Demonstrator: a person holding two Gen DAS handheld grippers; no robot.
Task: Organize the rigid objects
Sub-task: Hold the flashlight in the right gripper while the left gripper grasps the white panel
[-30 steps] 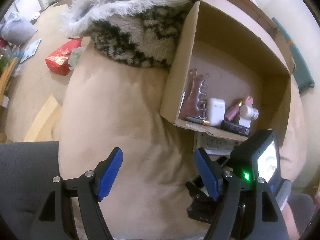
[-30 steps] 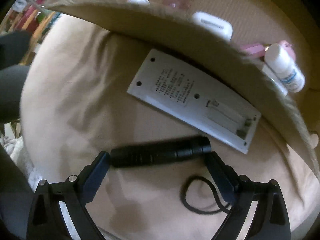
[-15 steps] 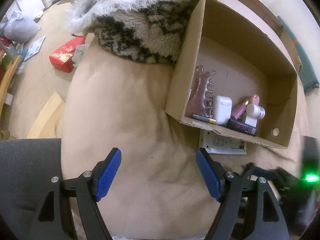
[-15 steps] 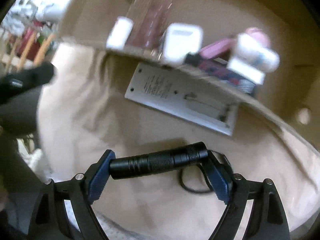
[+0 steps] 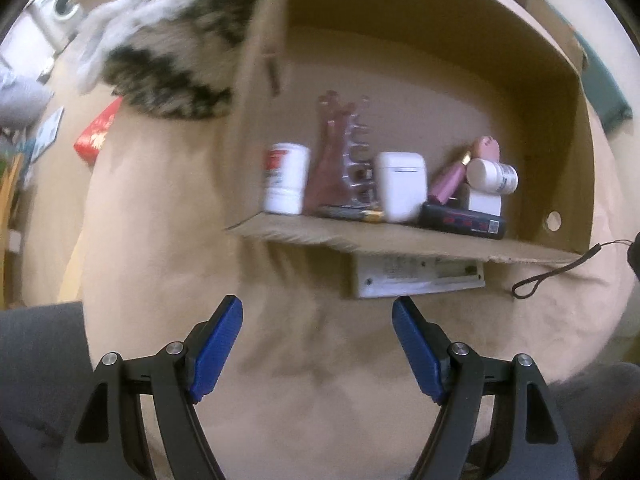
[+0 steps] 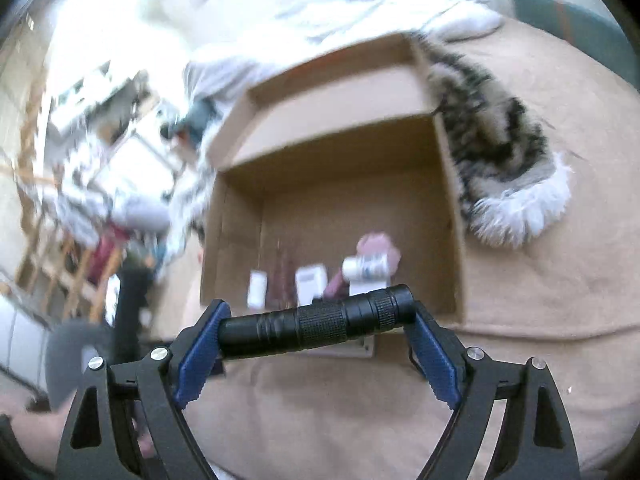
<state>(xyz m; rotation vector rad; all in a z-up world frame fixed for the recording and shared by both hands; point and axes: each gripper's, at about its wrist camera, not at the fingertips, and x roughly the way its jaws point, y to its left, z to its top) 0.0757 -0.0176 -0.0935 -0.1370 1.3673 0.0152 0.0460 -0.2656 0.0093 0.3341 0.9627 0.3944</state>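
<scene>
My right gripper (image 6: 316, 322) is shut on a black flashlight (image 6: 316, 322), held end to end between the blue pads, lifted above the beige cushion in front of the cardboard box (image 6: 332, 184). Its wrist strap (image 5: 552, 272) hangs at the right in the left wrist view. My left gripper (image 5: 318, 336) is open and empty, low over the cushion before the box (image 5: 400, 240). Inside the box lie a white jar (image 5: 286, 178), a pink hair claw (image 5: 340, 160), a white earbud case (image 5: 400, 186), a pink tube (image 5: 452, 180), a small white bottle (image 5: 492, 174) and a dark flat item (image 5: 464, 222).
A white flat device (image 5: 416, 278) lies on the beige cushion (image 5: 280, 300), partly under the box's front edge. A furry grey-black pillow (image 5: 168, 64) sits behind the box on the left. A red packet (image 5: 96, 132) lies on the floor. Grey fabric (image 5: 36, 360) is at lower left.
My right gripper has lifted the flashlight off the cushion and swung up toward the box opening. My left gripper has moved closer to the box front and stayed open.
</scene>
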